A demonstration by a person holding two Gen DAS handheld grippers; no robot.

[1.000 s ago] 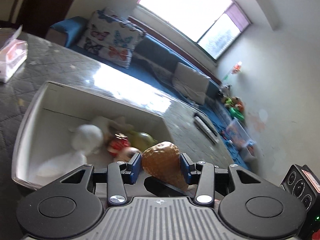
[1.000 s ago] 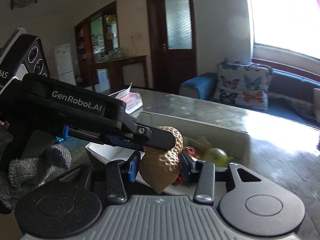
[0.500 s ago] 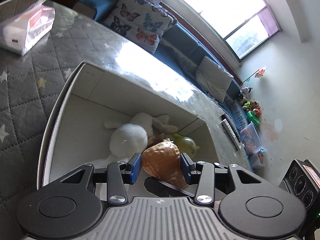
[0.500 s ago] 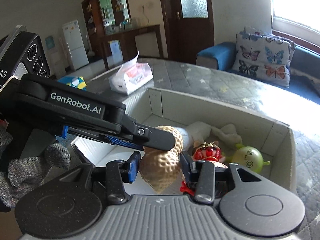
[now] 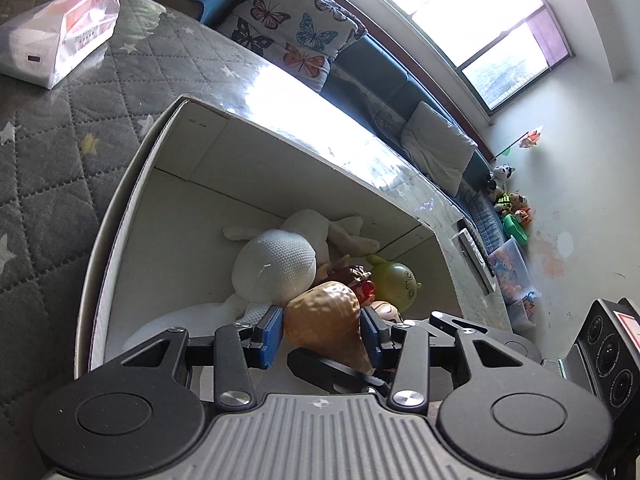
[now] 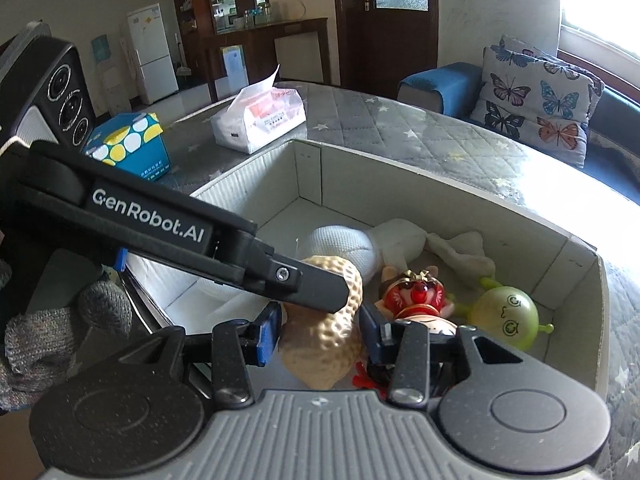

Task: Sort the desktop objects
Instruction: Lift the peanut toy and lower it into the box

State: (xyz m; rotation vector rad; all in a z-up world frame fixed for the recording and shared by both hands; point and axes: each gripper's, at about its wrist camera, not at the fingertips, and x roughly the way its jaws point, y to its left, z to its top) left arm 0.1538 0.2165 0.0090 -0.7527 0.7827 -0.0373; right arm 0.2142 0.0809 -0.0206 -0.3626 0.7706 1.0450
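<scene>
Fingers: your left gripper (image 5: 322, 326) and your right gripper (image 6: 318, 330) each clamp the same dimpled peanut toy (image 5: 326, 318) between blue pads (image 5: 269, 334); in the right wrist view the left gripper's black finger crosses the toy's top from 10 o'clock.
Peanut toy: you hold it above the near end of the open white box (image 6: 440, 178), clear of the floor of the box.
Box contents: a white plush rabbit (image 5: 276, 266) lies at 11 o'clock from the toy, a red-faced figurine (image 6: 416, 294) touches it at 2 o'clock, and a green round-faced toy (image 6: 506, 316) sits just beyond the figurine by the far-right wall.
Table: the box rests on a grey quilted cover with stars (image 6: 400, 128).
Beyond the box: a tissue pack (image 6: 260, 118) lies at 11 o'clock, a blue-and-yellow carton (image 6: 130, 146) at 10 o'clock.
Edge: a butterfly cushion (image 6: 536, 104) leans on the sofa at 1 o'clock.
</scene>
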